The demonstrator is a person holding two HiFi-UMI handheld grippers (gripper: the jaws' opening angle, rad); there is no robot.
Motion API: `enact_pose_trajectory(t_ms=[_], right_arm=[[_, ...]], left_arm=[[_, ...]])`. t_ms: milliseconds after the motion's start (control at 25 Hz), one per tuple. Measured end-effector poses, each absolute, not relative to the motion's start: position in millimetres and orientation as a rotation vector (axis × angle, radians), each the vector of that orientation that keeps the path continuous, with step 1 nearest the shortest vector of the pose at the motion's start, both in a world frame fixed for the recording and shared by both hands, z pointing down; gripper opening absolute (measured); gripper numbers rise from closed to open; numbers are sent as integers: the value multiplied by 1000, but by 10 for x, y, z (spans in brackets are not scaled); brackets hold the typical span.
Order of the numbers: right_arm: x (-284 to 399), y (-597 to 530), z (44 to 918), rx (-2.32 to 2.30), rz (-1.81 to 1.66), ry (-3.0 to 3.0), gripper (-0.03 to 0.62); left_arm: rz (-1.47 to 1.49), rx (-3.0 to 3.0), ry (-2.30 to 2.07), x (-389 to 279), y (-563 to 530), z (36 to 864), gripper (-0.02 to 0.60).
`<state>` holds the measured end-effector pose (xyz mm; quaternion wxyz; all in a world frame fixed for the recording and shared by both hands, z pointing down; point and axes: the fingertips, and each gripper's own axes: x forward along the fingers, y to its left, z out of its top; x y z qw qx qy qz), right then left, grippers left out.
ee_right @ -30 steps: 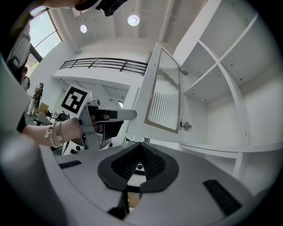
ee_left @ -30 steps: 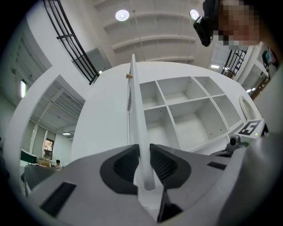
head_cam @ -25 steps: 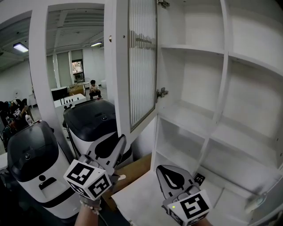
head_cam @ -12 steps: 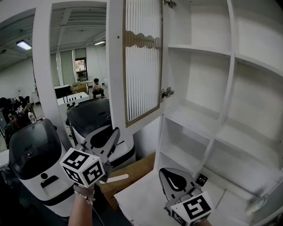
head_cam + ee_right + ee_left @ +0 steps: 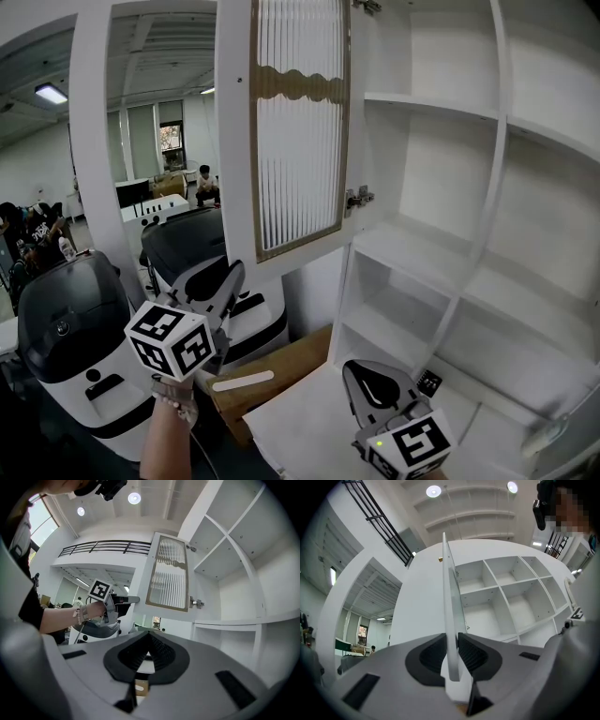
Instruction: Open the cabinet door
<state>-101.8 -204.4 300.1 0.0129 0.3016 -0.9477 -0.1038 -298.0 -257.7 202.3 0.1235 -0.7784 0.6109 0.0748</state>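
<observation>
As the cabinet door [image 5: 298,131] swung wider across the upper centre of the frame than a second before, the left gripper [image 5: 230,274] stayed clamped on its lower edge. The right gripper [image 5: 373,386] waited at lower right, jaws together and empty. The opening looked nearly complete.

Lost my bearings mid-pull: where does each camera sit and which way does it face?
Head view: on the person's head, facing steeply down at the white open-shelf cabinet; shows left forearm, left gripper, right gripper.
Left gripper view: on that gripper, aimed up along its jaws, clamped on the edge of the white-framed ribbed-glass cabinet door.
Right gripper view: on that gripper, facing level at door and shelves; jaws together, empty.
Shared: head and right gripper views both show the left gripper on the door.
</observation>
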Motion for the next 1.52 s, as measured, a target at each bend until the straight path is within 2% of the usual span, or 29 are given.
enact_pose_trajectory(t_ms=[1040,1320,1520], right_arm=[[-791,-2233,3111,1036,-278,-2896,3],[-749,-2256,3186,1053,-236,-2870,3],[-725,-2241,3256,1041,-252,-2878,3]], left_arm=[[220,-2150,1842,-3041,-2491,2166,73],[174,-2139,1881,-2987,-2401,2476,2],[129,-2189,1853,-2749,-2343,2693,2]])
